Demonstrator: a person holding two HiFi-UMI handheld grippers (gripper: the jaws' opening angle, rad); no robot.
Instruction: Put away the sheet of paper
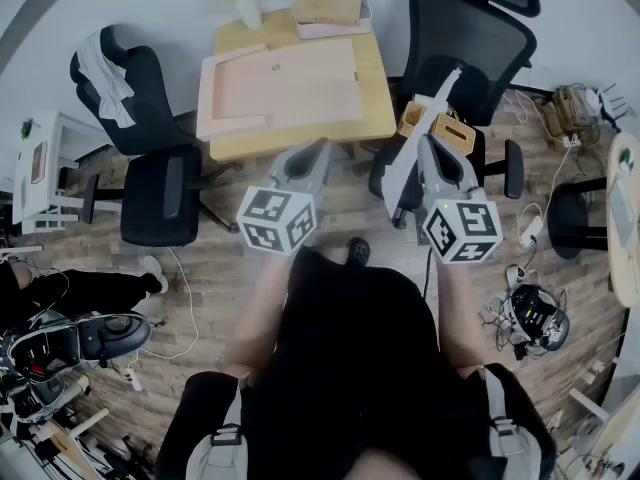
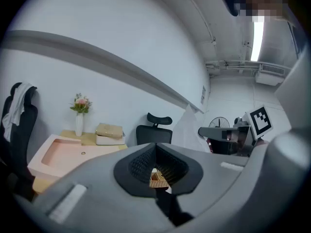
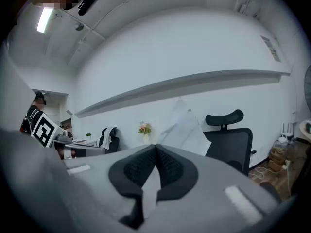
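office, worktop [image 1: 375, 93] ahead of grippers; right gripper [image 1: 432, 146] pinching sheet of paper [image 1: 443, 88]; left gripper [image 1: 320, 148] pressed together, empty; risk: edge-held sheet slipping.

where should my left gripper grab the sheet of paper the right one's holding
Probably the free upper edge of the sheet of paper, coming from its left side: the right gripper pinches the bottom edge and the rest rises free above.

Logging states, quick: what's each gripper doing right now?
Left gripper: shut, empty.
Right gripper: shut on the thin white sheet of paper.
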